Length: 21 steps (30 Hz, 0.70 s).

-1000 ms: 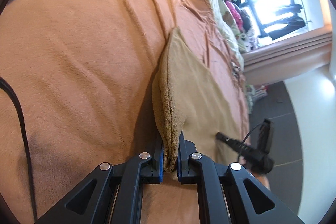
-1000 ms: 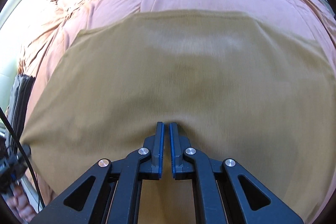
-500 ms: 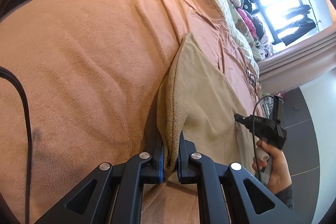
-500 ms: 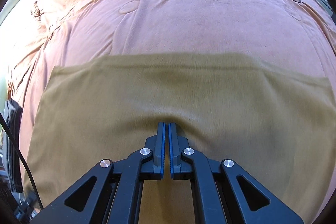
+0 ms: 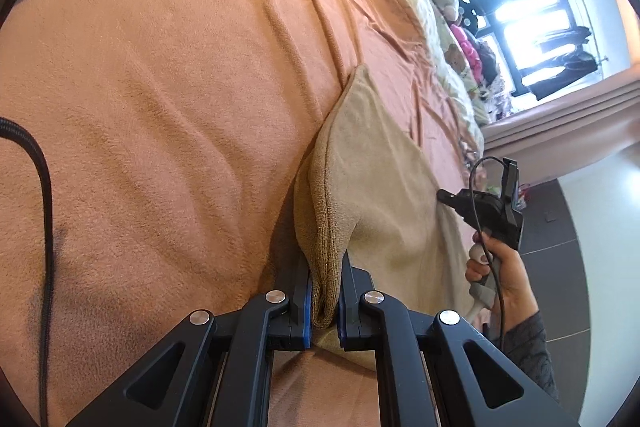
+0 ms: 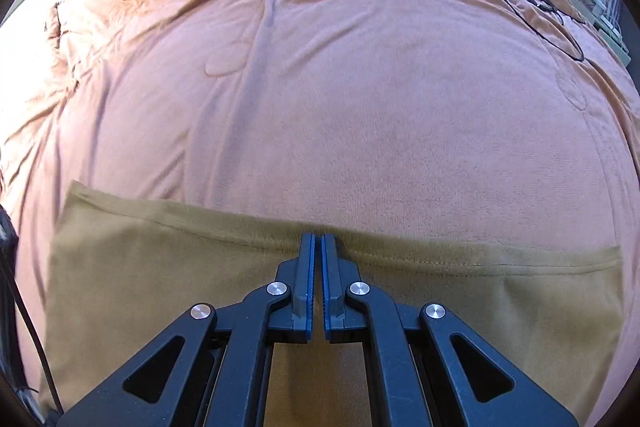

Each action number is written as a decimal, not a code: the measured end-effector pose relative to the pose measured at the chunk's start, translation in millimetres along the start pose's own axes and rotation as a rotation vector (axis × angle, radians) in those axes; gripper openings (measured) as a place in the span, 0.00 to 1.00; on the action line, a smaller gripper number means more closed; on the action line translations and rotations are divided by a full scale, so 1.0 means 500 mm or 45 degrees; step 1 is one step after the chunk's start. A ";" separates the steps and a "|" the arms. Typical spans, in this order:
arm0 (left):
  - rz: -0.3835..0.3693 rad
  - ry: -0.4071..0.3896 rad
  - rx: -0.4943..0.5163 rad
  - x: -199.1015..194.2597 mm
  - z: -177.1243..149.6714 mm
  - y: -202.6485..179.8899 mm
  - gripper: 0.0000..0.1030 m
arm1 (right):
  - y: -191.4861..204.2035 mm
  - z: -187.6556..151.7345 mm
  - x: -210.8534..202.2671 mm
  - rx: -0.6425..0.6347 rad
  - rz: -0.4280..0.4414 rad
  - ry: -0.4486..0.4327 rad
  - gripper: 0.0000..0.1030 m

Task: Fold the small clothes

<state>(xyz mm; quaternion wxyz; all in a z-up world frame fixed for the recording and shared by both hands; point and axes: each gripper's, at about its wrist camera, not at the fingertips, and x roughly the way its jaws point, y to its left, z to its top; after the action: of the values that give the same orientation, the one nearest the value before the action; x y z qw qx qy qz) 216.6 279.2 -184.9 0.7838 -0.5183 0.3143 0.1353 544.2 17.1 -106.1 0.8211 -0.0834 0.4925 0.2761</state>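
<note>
Tan cloth pinched in the left gripper may slip toward 6 o'clock, since whether the nearly closed right gripper grips anything cannot be told.

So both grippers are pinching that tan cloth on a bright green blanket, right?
Not quite: the blanket is orange, not green, as the right wrist view shows. Both the left gripper and the right gripper are shut on the tan cloth.

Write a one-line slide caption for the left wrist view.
Left gripper pinches the folded tan knit garment on an orange fleece blanket.
</note>
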 end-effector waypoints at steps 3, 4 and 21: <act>-0.053 0.003 -0.003 -0.009 0.004 -0.007 0.08 | 0.006 -0.021 -0.040 -0.022 0.031 -0.009 0.00; -0.069 0.004 -0.007 -0.011 0.005 -0.010 0.08 | 0.009 -0.032 -0.052 -0.029 0.036 -0.001 0.00; -0.225 0.029 0.040 -0.032 0.033 -0.120 0.08 | 0.004 -0.306 -0.132 -0.053 0.221 0.250 0.00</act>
<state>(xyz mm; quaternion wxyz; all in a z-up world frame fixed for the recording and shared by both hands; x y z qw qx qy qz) 242.4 270.6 -126.8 0.7972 -0.5330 0.2782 0.0548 402.4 -68.6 -126.1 0.7402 -0.0839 0.5700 0.3467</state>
